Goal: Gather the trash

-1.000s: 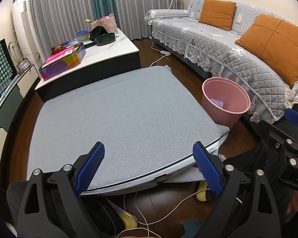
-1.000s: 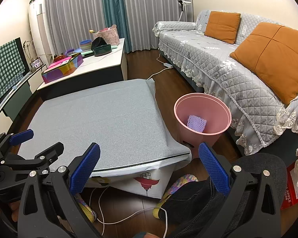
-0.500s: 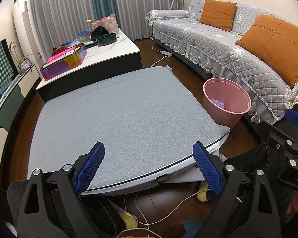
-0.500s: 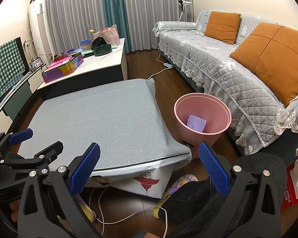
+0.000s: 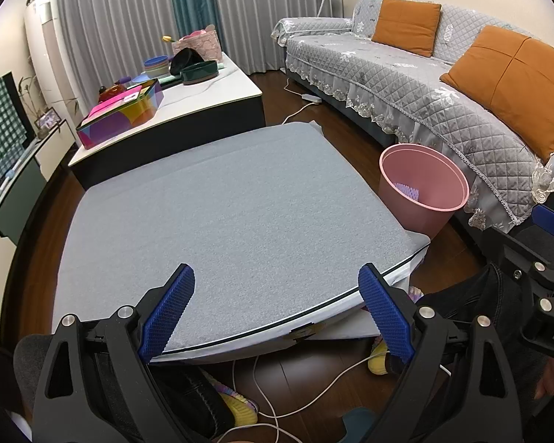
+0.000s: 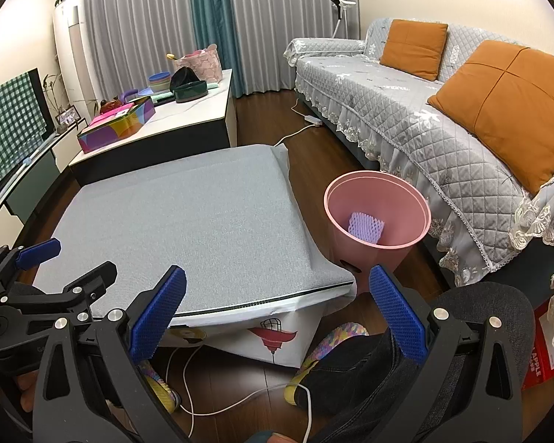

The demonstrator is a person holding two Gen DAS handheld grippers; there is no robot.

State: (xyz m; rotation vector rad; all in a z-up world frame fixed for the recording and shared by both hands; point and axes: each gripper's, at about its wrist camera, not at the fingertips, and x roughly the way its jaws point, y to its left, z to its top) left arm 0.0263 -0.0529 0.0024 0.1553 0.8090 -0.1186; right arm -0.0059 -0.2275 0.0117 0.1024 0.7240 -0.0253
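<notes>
Grey table (image 5: 221, 214) fills mid-frame with no trash seen on it; nothing has visibly changed over the last second. At right, the bin (image 6: 376, 217) holds purple netting (image 6: 365, 226). Left gripper (image 5: 277, 313) and right gripper (image 6: 273, 317) are held apart, empty, so collection is judged finished.

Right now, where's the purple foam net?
The purple foam net lies inside the pink bin, which stands on the floor between the grey-covered table and the sofa, on the right in both views.

Both cameras sit low at the near edge, looking far across the grey table (image 5: 221, 203); both show the pink bin (image 6: 376, 217), maybe nearer on the right view.
</notes>
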